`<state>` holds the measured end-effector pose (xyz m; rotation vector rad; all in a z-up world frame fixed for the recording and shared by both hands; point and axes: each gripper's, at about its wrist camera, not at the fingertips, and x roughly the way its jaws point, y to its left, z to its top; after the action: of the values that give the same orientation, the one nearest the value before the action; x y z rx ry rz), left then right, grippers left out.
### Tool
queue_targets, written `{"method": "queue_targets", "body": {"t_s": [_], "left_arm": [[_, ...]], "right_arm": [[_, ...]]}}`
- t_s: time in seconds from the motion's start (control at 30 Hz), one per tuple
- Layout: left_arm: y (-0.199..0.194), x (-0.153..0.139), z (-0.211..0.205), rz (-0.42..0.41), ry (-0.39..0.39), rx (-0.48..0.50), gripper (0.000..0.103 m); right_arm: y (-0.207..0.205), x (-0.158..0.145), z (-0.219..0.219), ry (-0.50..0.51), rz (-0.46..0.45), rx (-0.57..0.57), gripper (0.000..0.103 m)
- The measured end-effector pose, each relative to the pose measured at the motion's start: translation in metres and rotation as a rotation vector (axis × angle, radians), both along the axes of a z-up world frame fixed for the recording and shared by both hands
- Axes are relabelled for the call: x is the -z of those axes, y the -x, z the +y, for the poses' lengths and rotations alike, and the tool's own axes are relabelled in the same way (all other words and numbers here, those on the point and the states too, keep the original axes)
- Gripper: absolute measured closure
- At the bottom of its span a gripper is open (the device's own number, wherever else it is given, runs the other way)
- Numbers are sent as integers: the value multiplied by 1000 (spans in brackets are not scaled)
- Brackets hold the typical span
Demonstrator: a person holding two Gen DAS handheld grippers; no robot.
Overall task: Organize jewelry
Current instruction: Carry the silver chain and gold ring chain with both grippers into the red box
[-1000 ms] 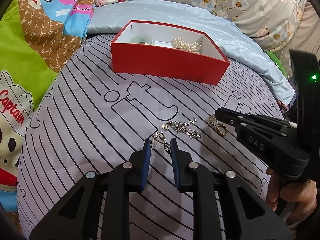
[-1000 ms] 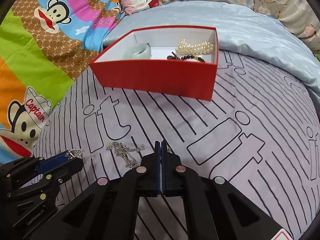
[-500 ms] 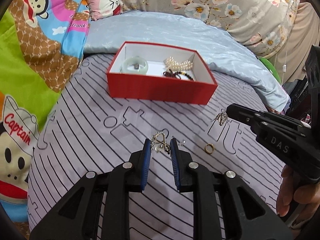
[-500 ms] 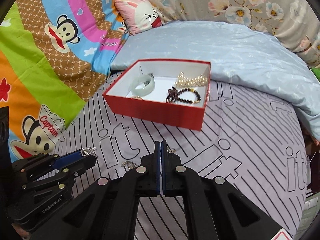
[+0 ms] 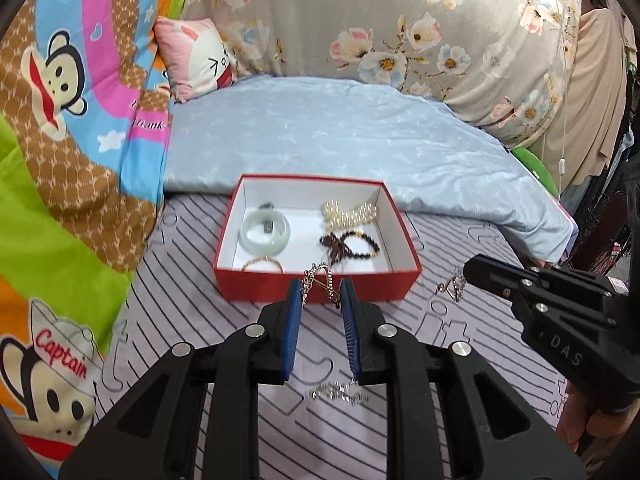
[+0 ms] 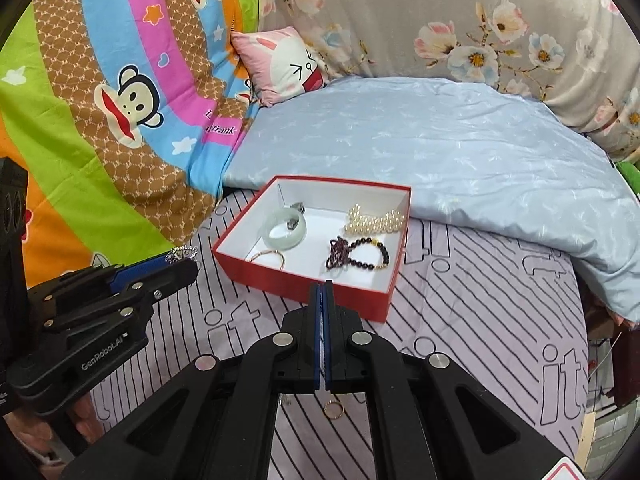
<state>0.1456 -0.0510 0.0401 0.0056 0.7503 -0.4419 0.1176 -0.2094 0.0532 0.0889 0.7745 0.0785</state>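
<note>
At lower centre of the left view, a silver chain (image 5: 318, 278) is pinched at the tips of the narrowly parted left gripper (image 5: 320, 294), hanging before the red box (image 5: 316, 286). The right gripper (image 6: 322, 304) is fully closed on another chain (image 5: 452, 285). Both chains are judged light, limp and tangle-prone; a bunched section is best pinched.

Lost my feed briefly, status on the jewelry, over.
Left gripper shut on silver chain. Right gripper shut on small chain. Red box ahead, nothing in the way. Gold ring left on the bed.
</note>
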Motion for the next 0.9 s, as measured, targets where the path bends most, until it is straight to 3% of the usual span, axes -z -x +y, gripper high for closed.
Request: {"method": "queue_targets", "body": {"t_s": [0.33, 0.67, 0.9], "left_arm": [[-43, -17, -20, -61, -25, -7, 84], [-91, -9, -33, -59, -44, -35, 84], [-128, 4, -38, -40, -61, -63, 84]], "right_arm": [[-35, -19, -4, -3, -34, 1, 102], [-77, -22, -8, -2, -46, 4, 102], [-110, -8, -14, -11, -20, 12, 102]]}}
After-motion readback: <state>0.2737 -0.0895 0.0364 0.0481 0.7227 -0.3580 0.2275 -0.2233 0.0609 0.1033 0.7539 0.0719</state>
